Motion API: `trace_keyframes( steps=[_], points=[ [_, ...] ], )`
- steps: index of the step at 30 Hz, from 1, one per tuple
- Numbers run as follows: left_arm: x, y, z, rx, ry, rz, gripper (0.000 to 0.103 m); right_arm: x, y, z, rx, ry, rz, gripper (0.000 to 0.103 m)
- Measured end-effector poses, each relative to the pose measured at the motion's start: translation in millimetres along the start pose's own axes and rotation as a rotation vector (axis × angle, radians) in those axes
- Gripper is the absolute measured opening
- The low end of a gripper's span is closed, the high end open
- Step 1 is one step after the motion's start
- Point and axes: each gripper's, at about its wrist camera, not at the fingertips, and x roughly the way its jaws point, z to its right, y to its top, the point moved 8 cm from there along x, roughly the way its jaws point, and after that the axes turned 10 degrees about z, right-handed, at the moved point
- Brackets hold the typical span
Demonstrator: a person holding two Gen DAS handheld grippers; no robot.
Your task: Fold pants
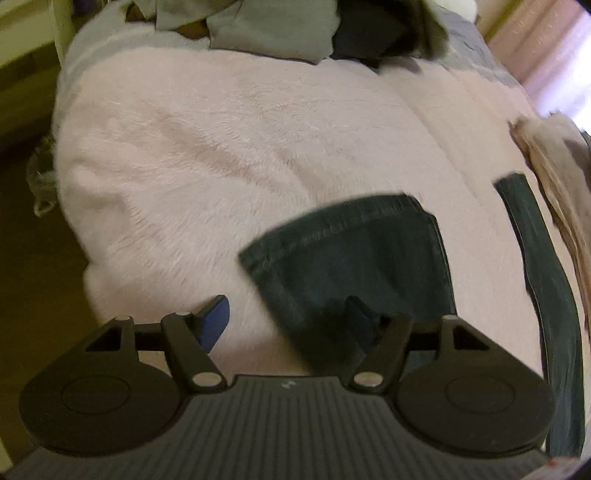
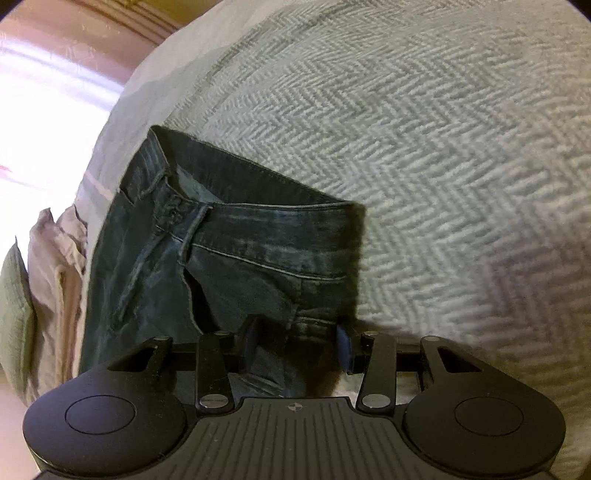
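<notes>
Pink fleece covers most of the bed [image 1: 207, 155] under my left claw [image 1: 288, 321], a soft blanket [image 1: 258, 122] rumpled into shallow folds. Beyond it lies a heap of grey and dark clothes [image 1: 273, 29], and to the right a bundle of pale cloth [image 1: 554, 162] sits at the bed's edge, with pink curtains [image 1: 535, 44] and bright daylight behind. Yellowish floor shows on the left.

The jeans [image 1: 354, 251] lie flat on the blanket. In my left view one hem end reaches toward the middle of the bed, and a second dark strip runs down the right side. My left claw hangs released, its blue pads apart; one pad is over the fleece, the other over the denim, and neither presses cloth.

My right claw [image 2: 297, 345] looks down on the waistband end of the jeans [image 2: 221, 243], which rests on a grey-and-white herringbone cover [image 2: 443, 147]. Here denim lies between the pads, but I cannot tell whether they pinch it or merely straddle it. A green cushion [image 2: 14, 314] and pale cloth [image 2: 55, 266] lie to the left.
</notes>
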Motion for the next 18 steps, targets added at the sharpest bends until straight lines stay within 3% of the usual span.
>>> trace_keyframes(
  steps=[1, 2, 3, 7, 10, 12, 15, 18],
  points=[
    [8.8, 5.0, 4.3, 0.015, -0.001, 0.001, 0.02, 1.2, 1.0, -3.3, -0.001, 0.007, 0.008, 0.031],
    [13.8, 9.9, 10.2, 0.04, -0.003, 0.006, 0.005, 1.2, 1.4, -8.6, -0.019, 0.009, 0.012, 0.01],
    [15.6, 17.2, 19.0, 0.057, -0.018, 0.011, 0.001, 0.9, 4.4, -14.4, -0.04, -0.003, 0.017, 0.01],
    [-19.9, 79.0, 83.9, 0.175, -0.215, 0.139, 0.002, -28.6, 33.1, -56.3, -0.092, 0.104, 0.075, 0.008],
    [-79.2, 122.2, 134.0, 0.269, -0.394, 0.268, 0.003, -63.9, 59.1, -86.3, -0.134, 0.198, 0.129, 0.005],
    [-121.2, 139.0, 145.2, 0.307, -0.48, 0.34, 0.004, -85.3, 71.0, -96.1, -0.15, 0.245, 0.153, 0.005],
    [-142.0, 135.3, 129.6, 0.329, -0.474, 0.357, 0.004, -102.7, 72.5, -88.9, -0.166, 0.247, 0.159, 0.005],
    [-105.1, 104.8, 91.7, 0.304, -0.338, 0.271, 0.009, -94.2, 55.6, -57.5, -0.145, 0.172, 0.121, 0.005]
  ],
)
